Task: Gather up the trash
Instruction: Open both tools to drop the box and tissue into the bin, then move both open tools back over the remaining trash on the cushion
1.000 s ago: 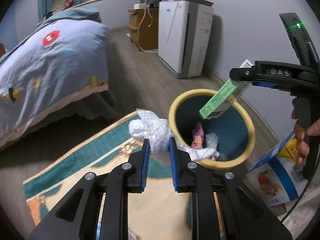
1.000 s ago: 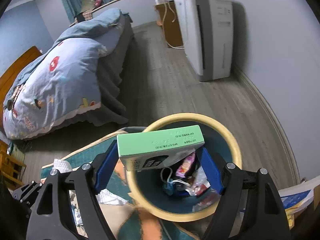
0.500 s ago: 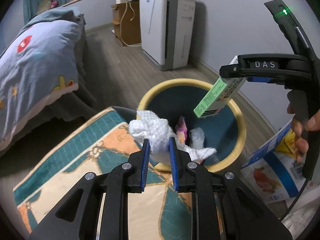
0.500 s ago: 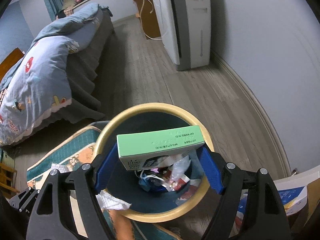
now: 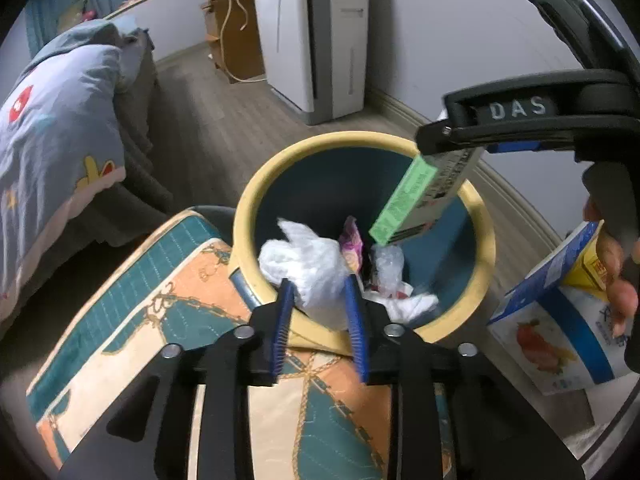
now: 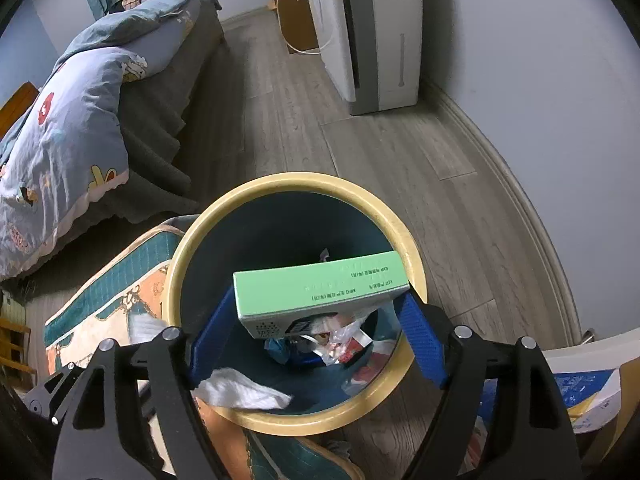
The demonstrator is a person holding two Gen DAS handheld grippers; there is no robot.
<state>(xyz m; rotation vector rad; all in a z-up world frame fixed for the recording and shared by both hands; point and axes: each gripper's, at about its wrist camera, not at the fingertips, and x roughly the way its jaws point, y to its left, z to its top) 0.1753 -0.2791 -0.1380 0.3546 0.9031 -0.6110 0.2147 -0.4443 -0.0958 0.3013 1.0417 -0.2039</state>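
A yellow-rimmed, teal waste bin (image 5: 256,200) stands on the wood floor with wrappers (image 6: 332,340) at its bottom. My left gripper (image 5: 318,288) hangs over the bin's near rim. Its jaws are opening, with a crumpled white tissue (image 5: 312,268) loose between the blue pads and drooping into the bin. The same tissue (image 6: 240,392) shows over the near rim in the right wrist view. My right gripper (image 6: 320,308) is shut on a light green box (image 6: 320,284), held by its ends over the bin's mouth (image 6: 296,180). Seen from the left wrist, the box (image 5: 408,196) tilts downward into the opening.
A teal and orange rug (image 5: 160,300) lies against the bin's near left side. A blue and white carton (image 5: 560,320) lies to the bin's right by the baseboard. The bed (image 5: 52,120) is on the left; a white air purifier (image 5: 320,40) and wooden cabinet (image 5: 232,40) stand against the far wall.
Both grippers have come down and closer over the bin. The left jaws have widened around the tissue, which now sags into the bin. The right gripper still grips the green box.
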